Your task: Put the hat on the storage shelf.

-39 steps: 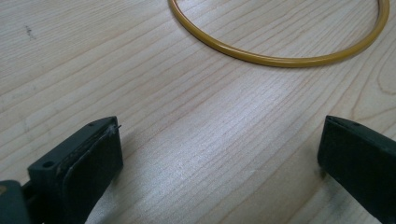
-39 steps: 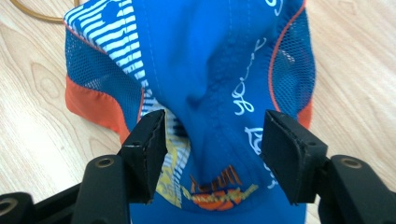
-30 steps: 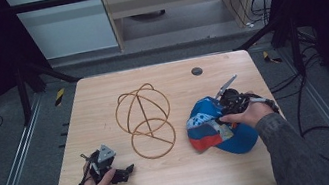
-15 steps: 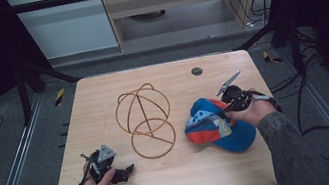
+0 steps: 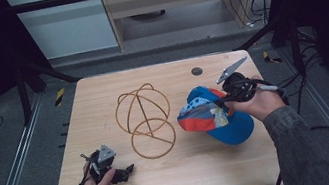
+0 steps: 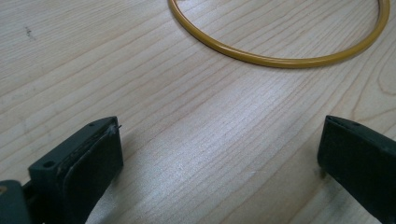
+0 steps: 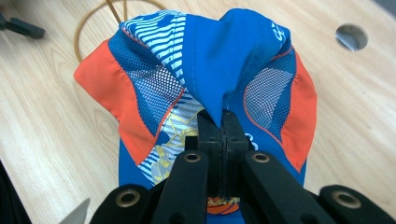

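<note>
A blue, orange and white-striped cap (image 5: 212, 115) hangs above the right half of the wooden table (image 5: 195, 168), its brim low toward the front right. My right gripper (image 5: 227, 98) is shut on a pinch of the blue crown fabric (image 7: 219, 74); its jaws have just been closing on that fabric, which bunches up between the black pads (image 7: 231, 130). A gold wire stand (image 5: 144, 121) with crossed hoops on a ring base sits at mid-table. My left gripper (image 5: 123, 173) rests at the front left, open, with bare wood between its jaws and the stand's ring (image 6: 280, 58) just ahead.
A round dark hole (image 5: 196, 71) is set in the table near the back right, also seen as the hole (image 7: 351, 36) beyond the cap. Cables trail off the right edge of the table. Black frame rails flank both sides.
My right gripper has closed on the cap's crown and risen, lifting the cap up off the table. The left hand and gripper have stayed put.
</note>
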Demonstrator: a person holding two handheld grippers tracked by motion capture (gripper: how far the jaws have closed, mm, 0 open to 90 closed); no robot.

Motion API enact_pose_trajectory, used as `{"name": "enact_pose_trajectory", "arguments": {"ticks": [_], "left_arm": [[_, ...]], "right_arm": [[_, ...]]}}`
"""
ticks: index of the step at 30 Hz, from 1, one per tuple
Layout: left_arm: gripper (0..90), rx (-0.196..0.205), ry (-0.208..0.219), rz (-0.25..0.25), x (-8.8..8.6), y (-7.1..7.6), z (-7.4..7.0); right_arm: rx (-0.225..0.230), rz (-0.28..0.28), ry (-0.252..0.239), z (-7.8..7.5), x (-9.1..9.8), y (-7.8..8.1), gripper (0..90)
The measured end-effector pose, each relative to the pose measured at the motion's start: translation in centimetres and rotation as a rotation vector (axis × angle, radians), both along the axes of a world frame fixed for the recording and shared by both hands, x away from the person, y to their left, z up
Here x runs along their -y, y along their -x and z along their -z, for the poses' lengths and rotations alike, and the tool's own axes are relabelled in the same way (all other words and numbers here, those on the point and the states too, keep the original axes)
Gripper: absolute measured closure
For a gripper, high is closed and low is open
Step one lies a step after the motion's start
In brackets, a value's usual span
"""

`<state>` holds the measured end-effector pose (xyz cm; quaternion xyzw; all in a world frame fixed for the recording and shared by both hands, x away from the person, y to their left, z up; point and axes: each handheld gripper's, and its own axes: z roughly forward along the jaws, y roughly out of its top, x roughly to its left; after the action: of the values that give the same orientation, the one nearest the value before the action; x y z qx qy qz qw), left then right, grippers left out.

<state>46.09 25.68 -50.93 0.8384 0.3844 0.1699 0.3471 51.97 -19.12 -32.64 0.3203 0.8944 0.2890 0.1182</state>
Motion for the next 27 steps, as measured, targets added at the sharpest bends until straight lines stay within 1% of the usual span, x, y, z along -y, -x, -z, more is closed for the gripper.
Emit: {"name": "enact_pose_trajectory", "arguments": {"ticks": [3, 12, 18, 27], "left_arm": [[0.0, 0.000, -0.002, -0.001, 0.0, 0.0, 0.0], [0.0, 0.000, 0.000, -0.001, 0.0, 0.0, 0.0], [0.0, -0.001, -0.002, -0.002, 0.0, 0.0, 0.0], [0.0, -0.001, 0.000, -0.001, 0.0, 0.0, 0.0]], "right_arm": [[0.015, -0.001, -0.015, -0.9, 0.0, 0.1, 89.9], [0.046, -0.005, -0.011, -2.7, 0.1, 0.6, 90.0], [0.061, -0.012, -0.011, -3.3, 0.4, 0.9, 89.9], [0.082, -0.008, -0.026, -4.5, 0.8, 1.2, 89.9]]}}
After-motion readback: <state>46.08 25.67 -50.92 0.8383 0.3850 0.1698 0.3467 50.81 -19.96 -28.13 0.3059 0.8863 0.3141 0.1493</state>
